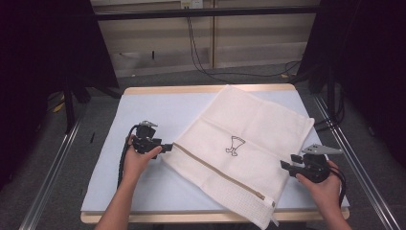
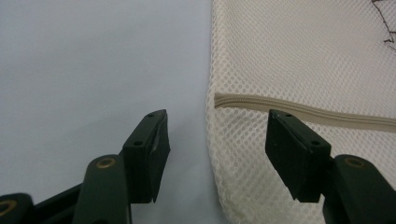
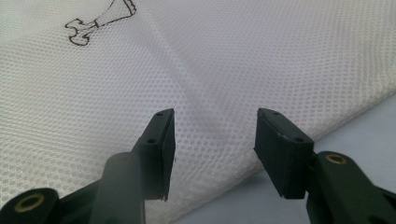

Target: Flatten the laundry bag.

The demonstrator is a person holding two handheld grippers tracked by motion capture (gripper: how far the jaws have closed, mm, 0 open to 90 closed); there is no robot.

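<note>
A cream mesh bag (image 1: 249,139) lies flat and askew on the pale mat (image 1: 143,110). A beige zipper (image 1: 215,170) runs across its near part, and a small black drawing (image 1: 235,145) marks its middle. My left gripper (image 1: 168,147) is at the bag's left corner, by the zipper's end. In the left gripper view the jaws (image 2: 217,116) stand open, with the bag's edge (image 2: 303,56) and the zipper (image 2: 303,109) just beyond them and nothing pinched. My right gripper (image 1: 286,163) is at the bag's right edge. Its jaws (image 3: 215,114) are open over the mesh (image 3: 210,70) near the edge.
The mat covers a wooden table whose edge (image 1: 201,89) shows at the far side. The bag's near corner (image 1: 265,220) hangs over the front edge. Metal rails (image 1: 52,163) run along both sides of the table, and cables (image 1: 201,62) lie on the floor behind.
</note>
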